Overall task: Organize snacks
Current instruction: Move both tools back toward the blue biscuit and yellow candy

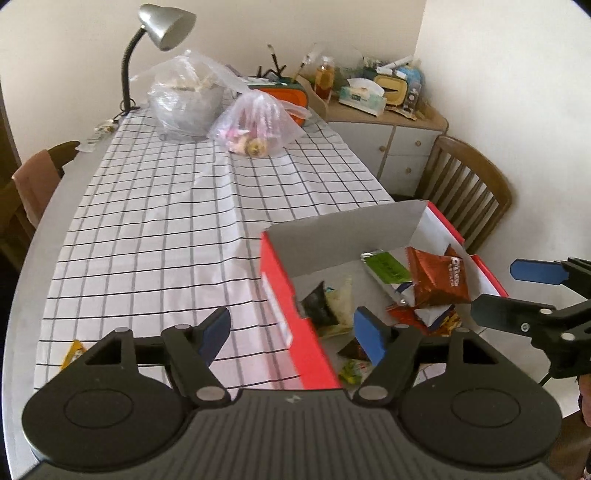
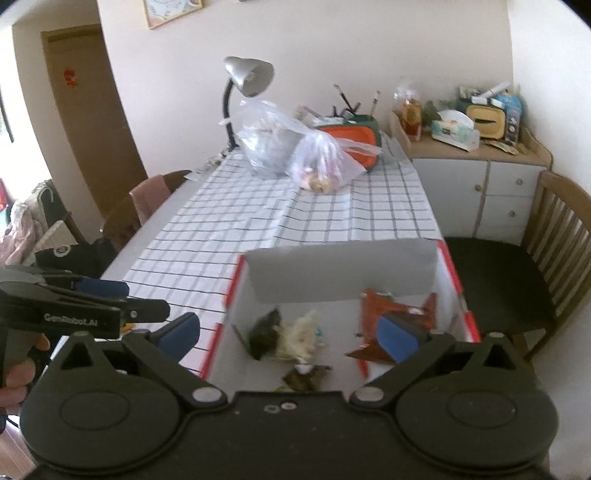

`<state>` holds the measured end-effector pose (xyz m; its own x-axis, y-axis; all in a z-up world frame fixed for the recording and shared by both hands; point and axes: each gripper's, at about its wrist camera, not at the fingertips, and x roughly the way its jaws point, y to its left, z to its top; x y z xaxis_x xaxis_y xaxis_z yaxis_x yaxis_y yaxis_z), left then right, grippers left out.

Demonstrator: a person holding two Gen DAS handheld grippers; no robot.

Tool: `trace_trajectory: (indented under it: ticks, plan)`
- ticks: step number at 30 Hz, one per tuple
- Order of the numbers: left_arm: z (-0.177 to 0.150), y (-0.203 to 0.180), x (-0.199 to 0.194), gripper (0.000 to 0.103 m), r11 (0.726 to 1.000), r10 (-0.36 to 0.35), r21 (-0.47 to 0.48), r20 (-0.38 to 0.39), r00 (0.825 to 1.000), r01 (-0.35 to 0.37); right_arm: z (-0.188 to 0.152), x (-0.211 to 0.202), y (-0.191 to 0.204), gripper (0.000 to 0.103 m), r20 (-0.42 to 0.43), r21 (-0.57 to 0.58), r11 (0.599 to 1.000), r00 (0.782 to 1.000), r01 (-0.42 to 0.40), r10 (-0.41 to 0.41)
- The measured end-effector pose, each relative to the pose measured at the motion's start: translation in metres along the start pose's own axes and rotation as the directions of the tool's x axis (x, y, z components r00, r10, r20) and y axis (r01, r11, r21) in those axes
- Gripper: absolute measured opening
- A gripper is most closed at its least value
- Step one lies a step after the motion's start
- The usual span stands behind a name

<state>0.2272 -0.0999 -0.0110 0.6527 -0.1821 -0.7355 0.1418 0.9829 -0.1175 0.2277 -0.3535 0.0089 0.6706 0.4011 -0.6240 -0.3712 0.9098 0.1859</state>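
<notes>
Home dining room: checked-cloth table (image 1: 155, 236), wooden chair (image 1: 469, 192), desk lamp (image 1: 162, 29), cluttered sideboard (image 1: 391, 122)

Snack packets (image 1: 436, 280) lie in the box (image 1: 280, 295) on the table (image 1: 166, 221).

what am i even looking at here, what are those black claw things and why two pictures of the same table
They are two hand-held grippers, one in each of a person's hands, each with a camera looking along its blue-padded fingers. One picture comes from the left gripper, the other from the right gripper; each also catches the other at its edge. Both are open and hold nothing. On the checked tablecloth stands a red box with snack packets inside. One yellow packet lies outside it. Further back are tied plastic bags and a desk lamp.
</notes>
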Motion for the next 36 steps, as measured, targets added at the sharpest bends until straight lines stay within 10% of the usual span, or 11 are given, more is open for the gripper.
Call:
trace_trajectory:
  ticks: [17, 36]
  plan:
    - [-0.036, 0.115, -0.036, 0.076, 0.997, 0.045, -0.069, 0.003, 0.999, -0.044, -0.006, 0.045, 0.114, 0.103, -0.037, -0.061, 0.993, 0.995, -0.099, 0.097]
    - [-0.078, 0.255, -0.03, 0.076, 0.951, 0.162, -0.249, -0.102, 0.981, -0.183, -0.047, 0.16, 0.235, 0.103, -0.285, -0.187, 0.964, 0.949, -0.19, 0.132]
